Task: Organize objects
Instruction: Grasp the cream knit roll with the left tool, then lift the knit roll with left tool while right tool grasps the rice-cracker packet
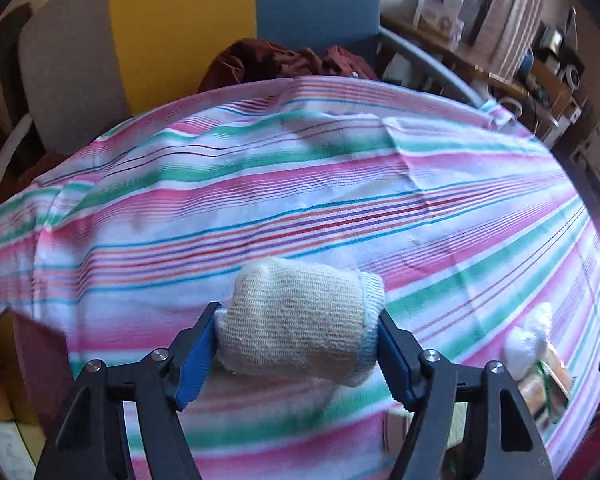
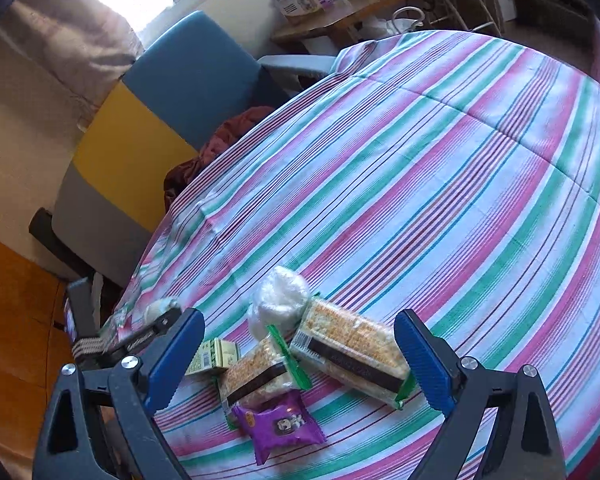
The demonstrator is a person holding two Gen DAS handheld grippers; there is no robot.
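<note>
My left gripper (image 1: 298, 354) is shut on a rolled beige sock (image 1: 296, 320) and holds it just above the striped tablecloth (image 1: 300, 184). My right gripper (image 2: 300, 360) is open and empty, above a cluster of snacks: two clear-wrapped rice cracker packs (image 2: 350, 350) (image 2: 256, 378), a purple snack packet (image 2: 278, 426), a small green box (image 2: 214, 356) and a white plastic-wrapped bundle (image 2: 278, 300). The left gripper and its sock show at the left in the right wrist view (image 2: 156, 312). The white bundle and a cracker pack show at the lower right in the left wrist view (image 1: 526, 344).
The tablecloth (image 2: 440, 184) covers a round table. A blue, yellow and grey chair (image 2: 172, 100) with a maroon cloth (image 2: 220, 140) stands at the far edge. A cardboard box (image 1: 28, 364) sits at the lower left. Shelves with clutter (image 1: 540, 52) stand behind.
</note>
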